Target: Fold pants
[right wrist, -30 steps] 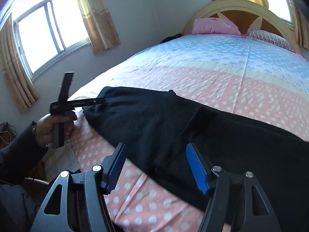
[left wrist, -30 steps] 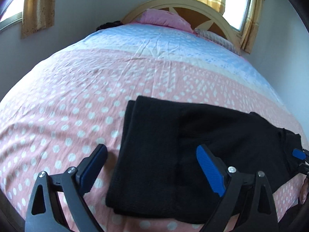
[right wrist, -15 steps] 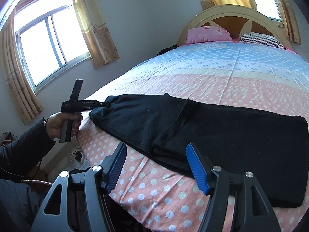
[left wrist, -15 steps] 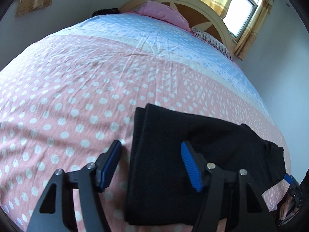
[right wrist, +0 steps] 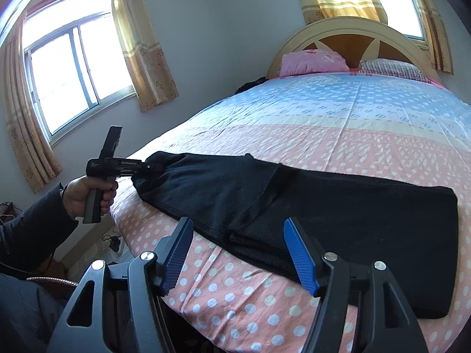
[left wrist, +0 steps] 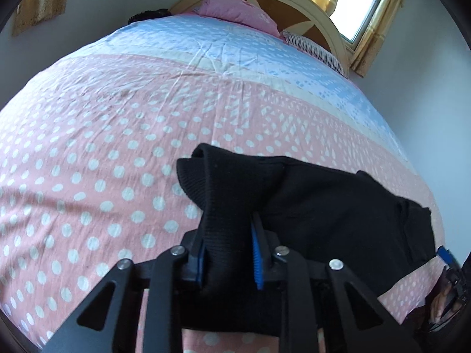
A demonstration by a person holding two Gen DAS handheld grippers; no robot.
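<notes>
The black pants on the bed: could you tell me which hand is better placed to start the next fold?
Left, probably. The left gripper has just closed its jaws on one end of the black pants, bunching the cloth. The right gripper stands open above the near edge, gripping nothing.

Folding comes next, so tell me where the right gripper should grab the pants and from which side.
Probably the near corner of the black pants, at their free end. Bring the open right gripper in from the near edge of the bed: the layers lie flat and stacked there, so one pinch catches them all.
</notes>
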